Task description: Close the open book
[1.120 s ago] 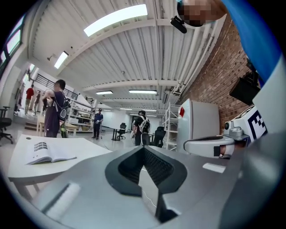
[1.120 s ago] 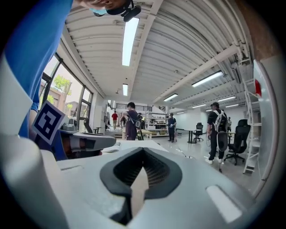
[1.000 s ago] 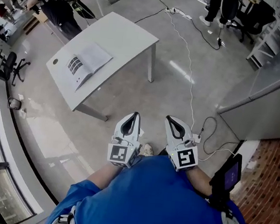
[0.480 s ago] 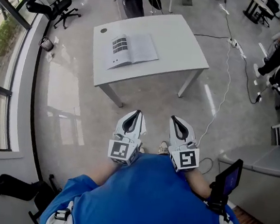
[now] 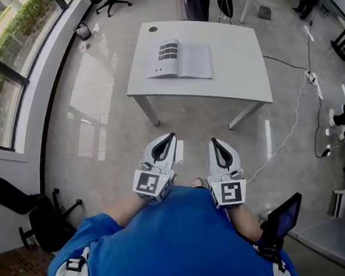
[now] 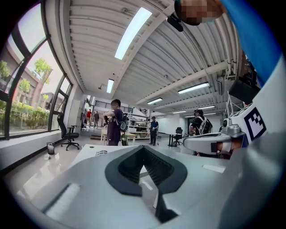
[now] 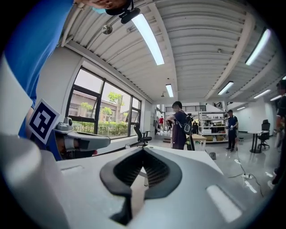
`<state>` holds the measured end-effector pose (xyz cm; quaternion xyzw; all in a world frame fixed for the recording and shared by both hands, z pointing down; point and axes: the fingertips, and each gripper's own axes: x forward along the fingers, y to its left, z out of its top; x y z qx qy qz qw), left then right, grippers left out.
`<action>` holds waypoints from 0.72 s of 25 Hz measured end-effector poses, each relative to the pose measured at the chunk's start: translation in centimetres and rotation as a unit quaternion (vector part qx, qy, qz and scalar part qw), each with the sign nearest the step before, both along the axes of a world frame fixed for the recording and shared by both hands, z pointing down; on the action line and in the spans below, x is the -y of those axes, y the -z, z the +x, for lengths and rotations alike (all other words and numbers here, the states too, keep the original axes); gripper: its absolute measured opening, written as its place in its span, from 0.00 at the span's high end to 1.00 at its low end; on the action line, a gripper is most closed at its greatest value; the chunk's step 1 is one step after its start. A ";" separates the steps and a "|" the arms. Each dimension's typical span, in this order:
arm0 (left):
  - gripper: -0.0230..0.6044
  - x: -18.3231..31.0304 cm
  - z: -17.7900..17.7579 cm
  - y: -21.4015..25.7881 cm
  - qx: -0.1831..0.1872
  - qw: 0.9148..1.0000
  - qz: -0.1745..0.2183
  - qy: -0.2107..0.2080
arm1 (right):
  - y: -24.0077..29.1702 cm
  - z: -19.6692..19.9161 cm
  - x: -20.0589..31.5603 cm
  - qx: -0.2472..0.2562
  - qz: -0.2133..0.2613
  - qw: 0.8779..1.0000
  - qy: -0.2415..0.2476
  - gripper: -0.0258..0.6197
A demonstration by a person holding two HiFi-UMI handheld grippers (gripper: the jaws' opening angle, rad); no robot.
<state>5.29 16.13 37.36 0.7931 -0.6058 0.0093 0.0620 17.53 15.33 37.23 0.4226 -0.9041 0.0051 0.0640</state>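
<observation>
Approach step; the open book lies flat on the tabletop's left half, untouched; you're well short of the tabletop. Left tongs and right tongs are both together, empty. Next: step up to the tabletop, part one pair, flip a cover over. A floor cable runs right of the tabletop and a person stands beyond it; neither looks to block you.

We're seeing a white rectangular table on a glossy grey floor. The open white-paged book is showing a dark grid block, left pg. We're holding the white-shelled left gripper & white-shelled right gripper, both w/ black pads and b/w marker cubes. We're wearing a blue shirt.
</observation>
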 end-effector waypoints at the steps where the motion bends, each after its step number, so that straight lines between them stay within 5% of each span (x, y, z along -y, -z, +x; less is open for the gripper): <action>1: 0.95 0.1 0.1 0.0 0.001 1.000 0.000 0.001 | 0.1 0.1 0.2 0.000 0.002 1.000 0.003 0.96; 18: 0.95 2.3 0.4 -2.0 0.002 0.998 -0.017 0.054 | -2.0 0.0 3.5 -0.016 -0.003 0.998 0.061 0.96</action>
